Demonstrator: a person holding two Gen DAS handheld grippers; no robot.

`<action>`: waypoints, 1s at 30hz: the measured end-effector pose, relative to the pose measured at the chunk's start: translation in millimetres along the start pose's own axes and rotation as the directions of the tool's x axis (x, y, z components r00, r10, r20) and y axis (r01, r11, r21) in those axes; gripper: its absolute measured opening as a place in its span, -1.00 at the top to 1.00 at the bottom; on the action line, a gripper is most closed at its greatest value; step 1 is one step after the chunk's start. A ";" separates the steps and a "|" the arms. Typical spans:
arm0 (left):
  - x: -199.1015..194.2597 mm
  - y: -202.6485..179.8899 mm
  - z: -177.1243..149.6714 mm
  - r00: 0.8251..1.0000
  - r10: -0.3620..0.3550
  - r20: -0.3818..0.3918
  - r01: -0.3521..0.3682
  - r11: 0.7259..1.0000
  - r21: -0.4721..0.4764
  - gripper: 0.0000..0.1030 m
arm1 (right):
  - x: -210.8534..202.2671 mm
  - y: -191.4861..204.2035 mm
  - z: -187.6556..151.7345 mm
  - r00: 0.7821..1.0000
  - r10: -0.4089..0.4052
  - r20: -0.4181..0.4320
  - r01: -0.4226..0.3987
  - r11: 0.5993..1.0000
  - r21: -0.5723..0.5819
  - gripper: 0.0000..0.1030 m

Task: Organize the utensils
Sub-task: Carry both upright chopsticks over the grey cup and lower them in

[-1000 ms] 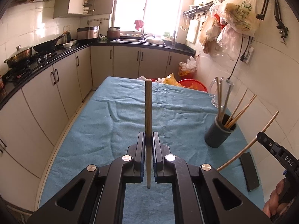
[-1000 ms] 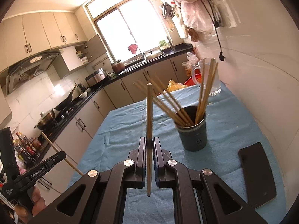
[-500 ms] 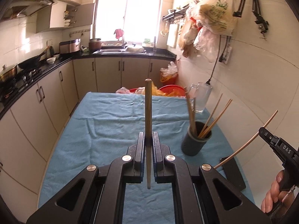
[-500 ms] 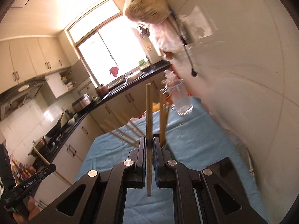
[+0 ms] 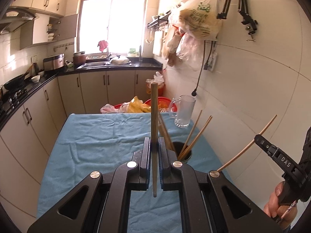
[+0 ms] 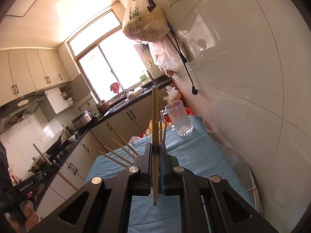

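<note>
Left gripper [image 5: 154, 151]: jaws closed on one wooden chopstick [image 5: 154, 128], held upright across the fingers, its lower end hanging free below them; seen over a table draped in blue cloth [image 5: 93, 136]. Right gripper [image 6: 155, 153]: jaws likewise clamped on a second chopstick [image 6: 155, 124], upright, lower end projecting beneath the fingers; this gripper also appears at the right edge of the left wrist view [image 5: 276, 153], its chopstick slanting up toward the wall. Dark holder cup [image 5: 183, 153]: stands on the cloth just beyond the left gripper's right finger, partly hidden by it, with several chopsticks [image 5: 196, 134] leaning out of it at angles; in the right wrist view only the fanned sticks [image 6: 120, 153] show, the cup itself being hidden behind the gripper. Clear glass pitcher [image 5: 183, 112]: upright on the far right part of the cloth, near the wall, well apart from the cup.
</note>
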State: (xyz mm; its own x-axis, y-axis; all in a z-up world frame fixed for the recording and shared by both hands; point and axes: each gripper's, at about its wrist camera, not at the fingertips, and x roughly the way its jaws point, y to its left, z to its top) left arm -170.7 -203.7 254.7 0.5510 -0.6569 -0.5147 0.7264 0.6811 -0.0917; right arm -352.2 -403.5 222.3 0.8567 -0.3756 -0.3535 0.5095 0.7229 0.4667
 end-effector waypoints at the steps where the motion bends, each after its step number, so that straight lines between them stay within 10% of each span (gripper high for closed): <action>1: 0.6 -3.1 2.9 1.000 -0.002 0.004 0.002 1.000 0.006 0.87 | 0.0 0.7 1.9 1.000 0.002 0.003 -0.002 1.000 -0.002 0.86; 30: 121.5 -24.2 40.3 0.997 -0.066 -0.034 0.064 0.996 -0.056 0.87 | 103.2 26.7 28.6 0.998 -0.066 -0.022 0.064 0.995 -0.073 0.85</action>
State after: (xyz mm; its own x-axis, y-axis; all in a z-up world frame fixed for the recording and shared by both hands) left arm -104.8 -313.0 228.7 0.4875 -0.6892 -0.5360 0.7363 0.6545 -0.1719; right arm -247.9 -439.6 221.5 0.8192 -0.4099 -0.4012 0.5564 0.7377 0.3824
